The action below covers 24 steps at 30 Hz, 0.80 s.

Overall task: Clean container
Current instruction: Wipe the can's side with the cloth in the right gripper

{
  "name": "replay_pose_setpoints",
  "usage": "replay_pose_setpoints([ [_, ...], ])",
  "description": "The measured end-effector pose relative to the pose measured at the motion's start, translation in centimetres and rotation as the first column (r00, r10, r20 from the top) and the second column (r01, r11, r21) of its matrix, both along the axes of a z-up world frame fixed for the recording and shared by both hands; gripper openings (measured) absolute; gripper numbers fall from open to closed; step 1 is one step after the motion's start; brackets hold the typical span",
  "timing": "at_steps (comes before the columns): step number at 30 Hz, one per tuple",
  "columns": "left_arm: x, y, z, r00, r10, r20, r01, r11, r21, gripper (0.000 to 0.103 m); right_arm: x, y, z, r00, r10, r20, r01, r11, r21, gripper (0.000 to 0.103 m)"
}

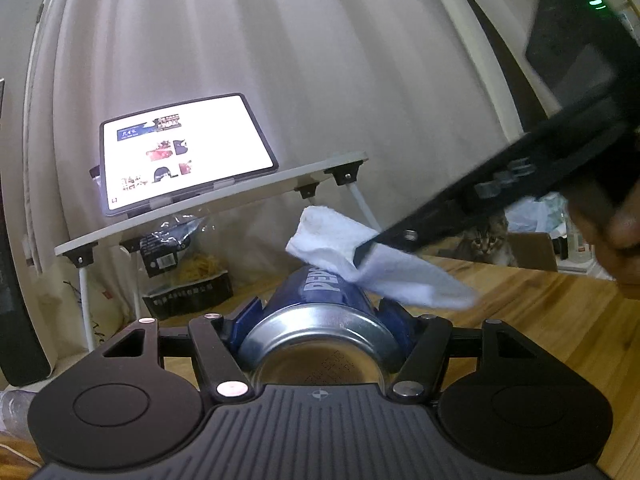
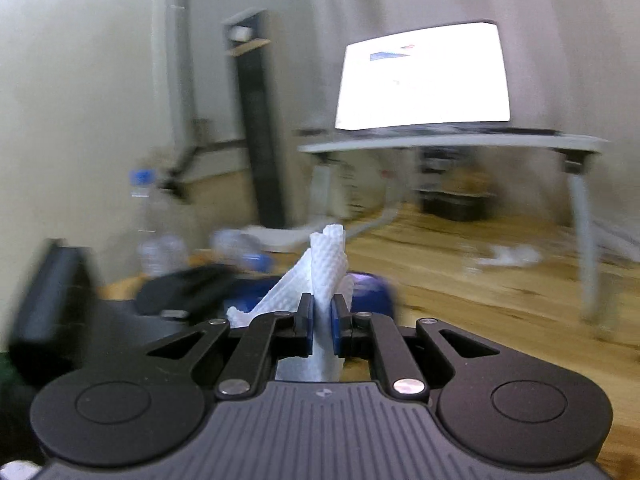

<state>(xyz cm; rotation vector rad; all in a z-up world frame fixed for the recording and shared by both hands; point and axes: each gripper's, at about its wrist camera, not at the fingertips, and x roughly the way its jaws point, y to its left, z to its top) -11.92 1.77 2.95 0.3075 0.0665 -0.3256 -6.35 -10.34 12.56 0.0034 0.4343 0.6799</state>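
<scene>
A blue Pepsi can [image 1: 312,288] lies along my left gripper [image 1: 322,310], its silver base toward the camera. The blue pads are shut on its sides. My right gripper [image 1: 364,254] reaches in from the upper right, held by a hand [image 1: 618,236], and is shut on a white paper towel [image 1: 332,240]. The towel rests on the top of the can near its far end. In the blurred right wrist view the towel [image 2: 328,256] stands pinched between the pads of my right gripper [image 2: 322,304], with the blue can [image 2: 370,294] just beyond and below.
A lit tablet [image 1: 184,152] leans on a small white folding table [image 1: 288,176] by the curtain. A black basket [image 1: 188,292] sits under it. A cat [image 1: 486,242] and a cardboard box [image 1: 532,250] are at the right. Water bottles [image 2: 160,240] and a crumpled tissue [image 2: 514,256] lie on the wood.
</scene>
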Motion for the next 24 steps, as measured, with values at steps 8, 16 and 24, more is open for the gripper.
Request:
replay_pose_setpoints([
  [8,-0.4,-0.8,-0.2,1.0,-0.007,0.018,0.007,0.999,0.046,0.066,3.6,1.7,0.4,1.0,0.004,0.001,-0.004,0.998,0.057,0.012],
  [16,0.4,0.3,0.0,1.0,0.006,-0.019,-0.006,1.0,-0.025,0.066,0.3,1.5,0.4,0.97,0.232,-0.073,-0.215,0.959,0.187,0.012],
  [24,0.4,0.4,-0.1,1.0,0.014,-0.016,-0.015,0.999,-0.047,0.066,3.0,-1.5,-1.3,0.994,0.01,-0.106,-0.003,0.998,0.064,0.012],
])
